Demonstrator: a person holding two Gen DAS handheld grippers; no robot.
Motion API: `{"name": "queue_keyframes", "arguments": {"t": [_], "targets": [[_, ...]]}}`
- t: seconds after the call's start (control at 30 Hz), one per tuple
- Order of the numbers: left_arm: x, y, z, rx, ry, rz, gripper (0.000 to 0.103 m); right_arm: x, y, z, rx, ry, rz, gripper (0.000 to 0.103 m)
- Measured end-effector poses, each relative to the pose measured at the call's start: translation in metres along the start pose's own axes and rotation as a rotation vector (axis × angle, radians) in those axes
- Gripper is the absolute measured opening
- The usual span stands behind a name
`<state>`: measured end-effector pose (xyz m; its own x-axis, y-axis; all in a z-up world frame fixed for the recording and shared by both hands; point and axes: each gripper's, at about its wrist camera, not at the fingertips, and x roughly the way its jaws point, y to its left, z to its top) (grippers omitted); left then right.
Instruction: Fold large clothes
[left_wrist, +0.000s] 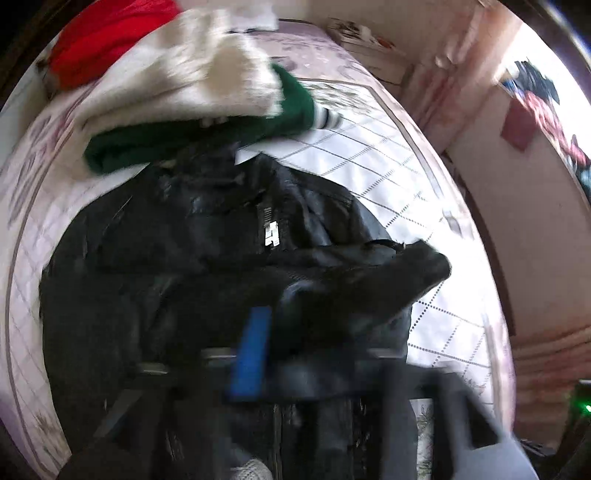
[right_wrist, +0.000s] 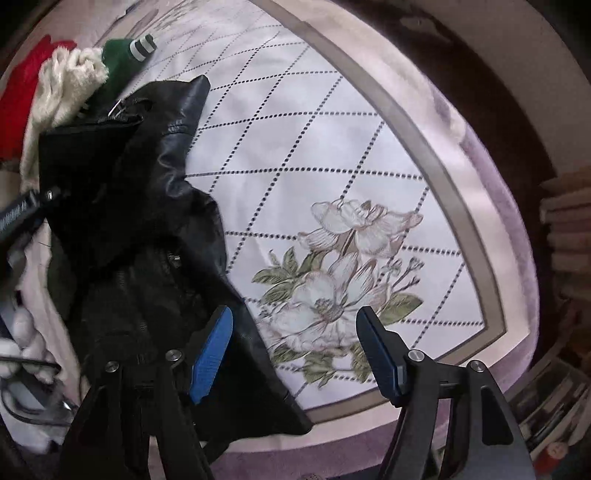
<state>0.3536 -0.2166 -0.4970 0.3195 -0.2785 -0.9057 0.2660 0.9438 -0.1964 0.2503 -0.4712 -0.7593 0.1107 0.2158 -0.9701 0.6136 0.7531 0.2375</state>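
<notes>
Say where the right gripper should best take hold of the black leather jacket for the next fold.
Probably the jacket's loose right-hand edge, from above and the bedspread side: it lies flat and unobstructed there, just beside the open right gripper.

Left view motion-blurred, window glare at right edge; right view sharp; fisheye-bent edges.

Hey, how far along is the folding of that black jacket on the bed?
Partly done. The black jacket lies bunched on the bedspread, one sleeve thrown across its zipped front, not yet a neat fold. The right tool is open beside it with nothing between its pads. The left tool is too blurred to judge. Left: flattening, final folds, then the green, cream and red pile.
</notes>
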Motion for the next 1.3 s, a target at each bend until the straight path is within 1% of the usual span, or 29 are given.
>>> {"name": "queue_keyframes", "arguments": {"t": [0.03, 0.13, 0.2, 0.3, 0.33, 0.4, 0.47, 0.5, 0.53, 0.57, 0.6, 0.63, 0.73, 0.77, 0.8, 0.87, 0.9, 0.93, 0.97, 1.0, 1.03, 1.07, 1.1, 1.13, 1.17, 1.2, 1.23, 1.27, 1.3], "targets": [[-0.003, 0.003, -0.002, -0.027, -0.003, -0.004, 0.084, -0.003, -0.001, 0.002, 0.012, 0.006, 0.03, 0.071], [-0.025, 0.04, -0.017, -0.14, -0.006, 0.008, 0.085, -0.008, 0.016, 0.003, 0.033, 0.006, 0.105, 0.072], [-0.04, 0.067, -0.033, -0.225, 0.002, 0.053, 0.085, -0.01, 0.03, 0.016, 0.029, -0.014, 0.155, 0.072], [-0.049, 0.113, -0.06, -0.352, 0.054, 0.146, 0.085, 0.0, 0.061, 0.048, 0.008, -0.045, 0.198, 0.076], [-0.047, 0.125, -0.068, -0.379, 0.067, 0.168, 0.085, 0.002, 0.071, 0.055, -0.005, -0.058, 0.203, 0.076], [-0.044, 0.147, -0.077, -0.417, 0.091, 0.223, 0.085, 0.015, 0.094, 0.074, -0.044, -0.065, 0.172, 0.077], [-0.036, 0.17, -0.08, -0.459, 0.116, 0.289, 0.085, 0.032, 0.112, 0.089, -0.077, -0.042, 0.156, 0.077], [-0.031, 0.182, -0.077, -0.475, 0.117, 0.306, 0.085, 0.042, 0.123, 0.097, -0.094, -0.022, 0.113, 0.074], [-0.029, 0.19, -0.075, -0.487, 0.114, 0.324, 0.085, 0.05, 0.134, 0.101, -0.125, -0.023, 0.086, 0.066], [-0.027, 0.196, -0.07, -0.493, 0.11, 0.351, 0.085, 0.053, 0.142, 0.103, -0.152, -0.03, 0.062, 0.019], [-0.025, 0.2, -0.066, -0.496, 0.104, 0.362, 0.085, 0.056, 0.152, 0.103, -0.179, -0.032, -0.015, 0.016], [-0.026, 0.204, -0.061, -0.496, 0.092, 0.366, 0.085, 0.053, 0.156, 0.102, -0.185, -0.051, -0.026, 0.015], [-0.021, 0.214, -0.043, -0.498, 0.07, 0.387, 0.085, 0.036, 0.164, 0.093, -0.204, -0.132, -0.068, 0.006], [-0.019, 0.216, -0.039, -0.503, 0.069, 0.386, 0.085, 0.028, 0.164, 0.09, -0.211, -0.164, -0.091, 0.001], [-0.014, 0.219, -0.035, -0.509, 0.074, 0.391, 0.085, 0.015, 0.167, 0.084, -0.232, -0.237, -0.151, 0.0], [-0.004, 0.227, -0.03, -0.511, 0.089, 0.388, 0.085, -0.008, 0.165, 0.079, -0.237, -0.349, -0.189, 0.0], [0.006, 0.229, -0.028, -0.507, 0.105, 0.396, 0.085, -0.014, 0.161, 0.08, -0.223, -0.374, -0.197, 0.0], [0.013, 0.231, -0.026, -0.503, 0.115, 0.399, 0.085, -0.017, 0.155, 0.085, -0.201, -0.384, -0.193, 0.0], [0.026, 0.235, -0.023, -0.493, 0.133, 0.403, 0.085, -0.014, 0.149, 0.091, -0.188, -0.355, -0.155, 0.0], [0.038, 0.237, -0.021, -0.479, 0.152, 0.411, 0.085, -0.004, 0.138, 0.102, -0.146, -0.267, -0.032, 0.0], [0.047, 0.239, -0.019, -0.473, 0.173, 0.413, 0.085, 0.001, 0.133, 0.107, -0.112, -0.227, 0.042, 0.0], [0.055, 0.24, -0.018, -0.47, 0.188, 0.413, 0.087, 0.006, 0.128, 0.112, -0.091, -0.186, 0.143, 0.0], [0.06, 0.242, -0.017, -0.465, 0.194, 0.417, 0.092, 0.01, 0.129, 0.114, -0.106, -0.159, 0.198, 0.003], [0.062, 0.242, -0.017, -0.46, 0.193, 0.421, 0.093, 0.014, 0.132, 0.115, -0.132, -0.124, 0.239, 0.006], [0.066, 0.244, -0.016, -0.455, 0.19, 0.419, 0.095, 0.021, 0.136, 0.116, -0.155, -0.096, 0.255, 0.023], [0.068, 0.245, -0.016, -0.458, 0.189, 0.411, 0.096, 0.029, 0.14, 0.117, -0.172, -0.071, 0.246, 0.048], [0.069, 0.247, -0.017, -0.462, 0.187, 0.406, 0.097, 0.034, 0.141, 0.117, -0.181, -0.057, 0.247, 0.053], [0.07, 0.247, -0.018, -0.462, 0.185, 0.406, 0.099, 0.045, 0.146, 0.118, -0.192, -0.027, 0.24, 0.053], [0.069, 0.248, -0.018, -0.46, 0.182, 0.405, 0.1, 0.063, 0.152, 0.118, -0.209, 0.032, 0.202, 0.05]]}}
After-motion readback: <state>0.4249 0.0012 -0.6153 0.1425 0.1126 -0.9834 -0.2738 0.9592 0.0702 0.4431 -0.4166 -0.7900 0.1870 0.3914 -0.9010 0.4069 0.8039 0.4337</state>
